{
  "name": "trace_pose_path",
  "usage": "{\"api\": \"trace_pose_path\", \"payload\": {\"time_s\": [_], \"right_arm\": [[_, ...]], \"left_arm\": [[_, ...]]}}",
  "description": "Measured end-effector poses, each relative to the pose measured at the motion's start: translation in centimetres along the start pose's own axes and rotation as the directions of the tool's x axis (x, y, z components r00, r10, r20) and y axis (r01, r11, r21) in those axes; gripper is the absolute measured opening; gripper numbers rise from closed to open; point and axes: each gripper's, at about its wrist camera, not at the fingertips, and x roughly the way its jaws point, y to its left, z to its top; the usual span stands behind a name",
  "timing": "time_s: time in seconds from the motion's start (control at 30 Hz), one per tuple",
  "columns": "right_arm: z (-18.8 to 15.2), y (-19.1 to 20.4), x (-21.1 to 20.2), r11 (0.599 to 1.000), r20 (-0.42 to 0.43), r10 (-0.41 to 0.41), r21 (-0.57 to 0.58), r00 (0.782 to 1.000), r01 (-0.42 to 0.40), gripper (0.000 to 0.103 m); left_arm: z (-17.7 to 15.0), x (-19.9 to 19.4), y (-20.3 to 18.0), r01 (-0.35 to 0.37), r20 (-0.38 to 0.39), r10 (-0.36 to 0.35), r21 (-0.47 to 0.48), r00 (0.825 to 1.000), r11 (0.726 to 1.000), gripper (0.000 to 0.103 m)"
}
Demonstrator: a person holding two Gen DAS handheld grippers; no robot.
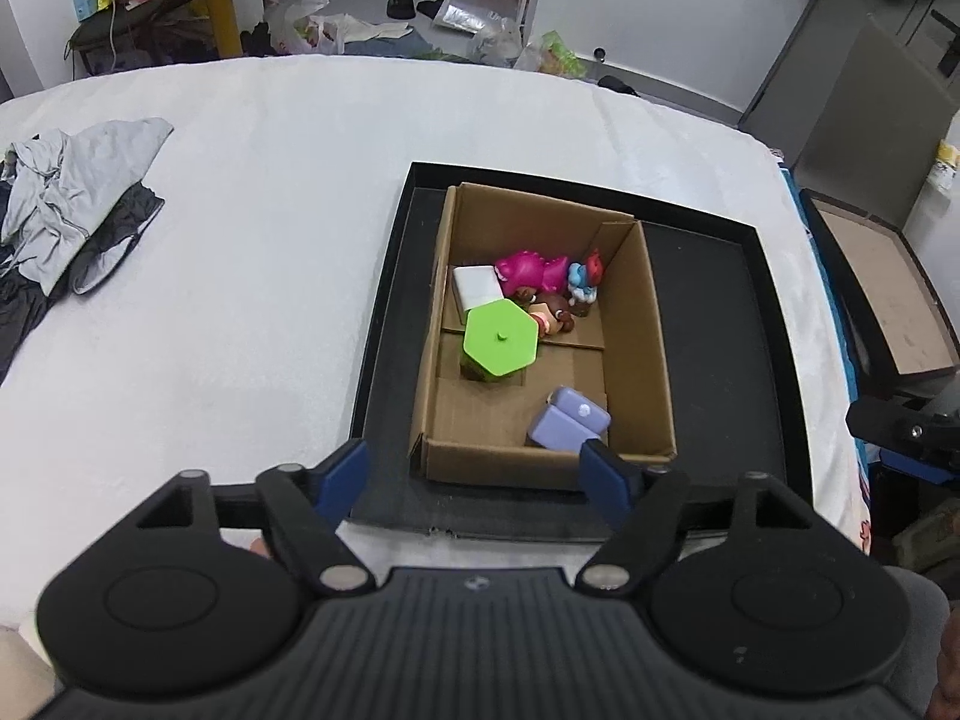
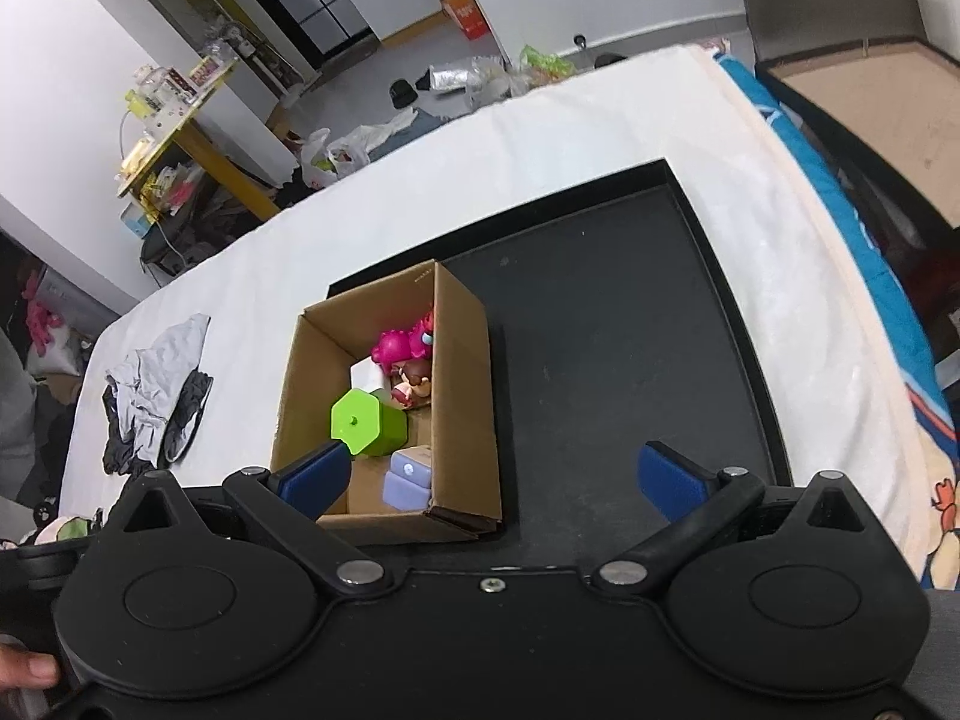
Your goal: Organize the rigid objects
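White bedsheet (image 1: 252,228) fills the scene, with a cluttered floor beyond it. On the sheet sits a shallow black rectangular tray (image 1: 714,360), and a crumpled grey and black garment (image 1: 72,210) lies well apart from the tray, off to its left. Inside the tray, hard against its left wall, stands an open brown cardboard box (image 1: 636,324), long axis running away from the cameras. Everything to be sorted is in that box. A lime-green hexagonal plastic block (image 1: 499,339) stands on end, flat face up, near the box's left wall. Against the near wall lies a lilac plastic block (image 1: 570,420), long axis tilted across the box. Toward the far end sit a magenta toy figure (image 1: 531,270), a white cuboid (image 1: 477,285) beside it, a brown figurine (image 1: 549,312), and a small blue-and-red figure (image 1: 585,276) by the right wall. No writing readable on any of them. Left gripper (image 1: 477,474) hovers over the box's near wall, jaws spread wide, nothing between them. Right gripper (image 2: 492,480) likewise gapes fully, empty.
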Motion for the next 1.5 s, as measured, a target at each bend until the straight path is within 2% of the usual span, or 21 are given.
{"api": "trace_pose_path", "payload": {"time_s": [0.2,0.4,0.6,0.77,0.83,0.93,1.27,1.5], "right_arm": [[-0.6,0.7,-2.2,0.999,0.034,-0.025,-0.034,0.999,0.026,0.103],[-1.4,1.6,-4.6,0.998,0.084,-0.026,-0.058,0.996,0.031,0.103],[-2.2,2.8,-6.4,0.995,0.092,-0.031,-0.087,0.995,0.039,0.103],[-2.9,3.7,-8.0,0.994,0.117,-0.038,-0.094,0.992,0.049,0.103],[-3.2,3.9,-8.6,0.996,0.111,-0.017,-0.091,0.994,0.027,0.103],[-3.7,4.4,-9.5,0.995,0.113,0.005,-0.103,0.994,0.007,0.103],[-5.2,5.4,-11.7,0.991,0.150,-0.028,-0.126,0.988,0.048,0.103],[-6.0,5.0,-12.2,0.992,0.152,-0.037,-0.117,0.988,0.056,0.103]], "left_arm": [[-0.8,-3.0,-0.2,0.009,0.047,-0.010,0.020,0.999,1.000,0.085],[-1.8,-5.3,-0.5,0.029,0.064,-0.032,0.048,0.997,0.998,0.086],[-3.1,-7.5,-0.4,0.035,0.083,-0.040,0.069,0.996,0.997,0.087],[-4.3,-9.3,0.0,0.052,0.115,-0.058,0.055,0.992,0.997,0.091],[-4.8,-10.1,0.2,0.064,0.131,-0.069,0.047,0.989,0.997,0.092],[-5.5,-10.9,0.2,0.073,0.141,-0.080,0.055,0.987,0.996,0.092],[-7.3,-13.3,0.3,0.076,0.179,-0.088,0.077,0.980,0.994,0.093],[-8.3,-13.6,0.4,0.075,0.189,-0.089,0.081,0.978,0.994,0.093]]}}
